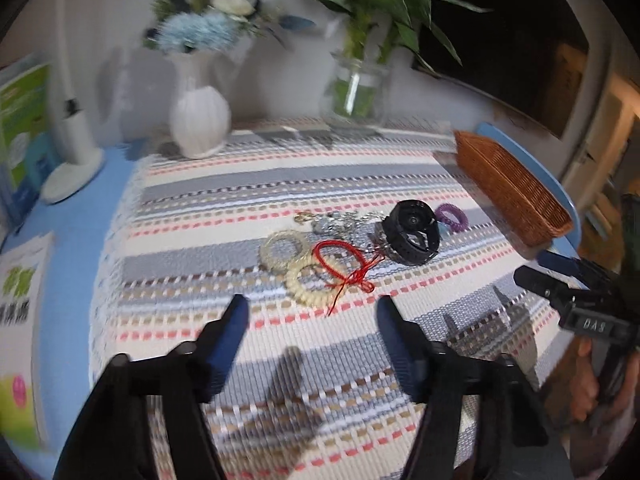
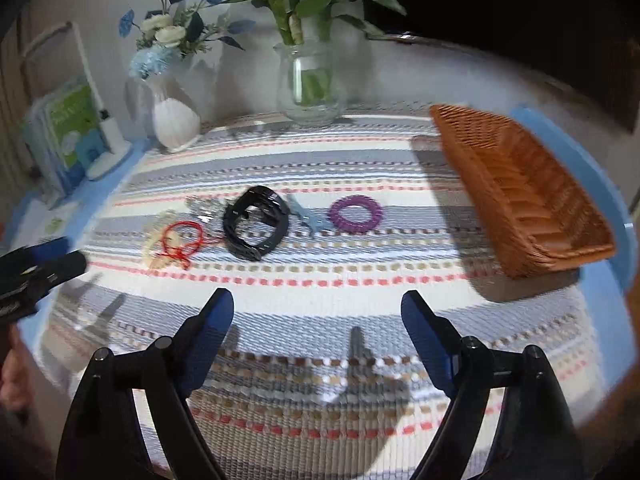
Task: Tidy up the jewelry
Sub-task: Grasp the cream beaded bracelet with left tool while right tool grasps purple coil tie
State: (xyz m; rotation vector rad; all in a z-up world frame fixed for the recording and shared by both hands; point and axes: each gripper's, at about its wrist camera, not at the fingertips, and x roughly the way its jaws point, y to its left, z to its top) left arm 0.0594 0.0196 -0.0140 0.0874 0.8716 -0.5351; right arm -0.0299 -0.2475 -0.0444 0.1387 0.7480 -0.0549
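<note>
Jewelry lies in a cluster on the striped cloth: a red string bracelet [image 1: 347,264] over two cream coil rings [image 1: 308,282], a silver chain [image 1: 340,222], a black watch [image 1: 412,232] and a purple coil ring [image 1: 451,217]. In the right wrist view I see the watch [image 2: 256,226], the red string [image 2: 182,242], the purple ring [image 2: 355,209] and a pale blue clip [image 2: 306,218]. A brown wicker basket [image 2: 520,192] sits at the right, empty. My left gripper [image 1: 312,308] is open just short of the cream rings. My right gripper [image 2: 318,306] is open, well short of the cluster.
A white vase of blue flowers [image 1: 199,120] and a glass vase with a green plant [image 1: 356,92] stand at the back. A white lamp base [image 1: 72,168] and leaflets [image 1: 20,132] are at the left on the blue table [image 1: 76,248]. The basket shows in the left wrist view [image 1: 512,188].
</note>
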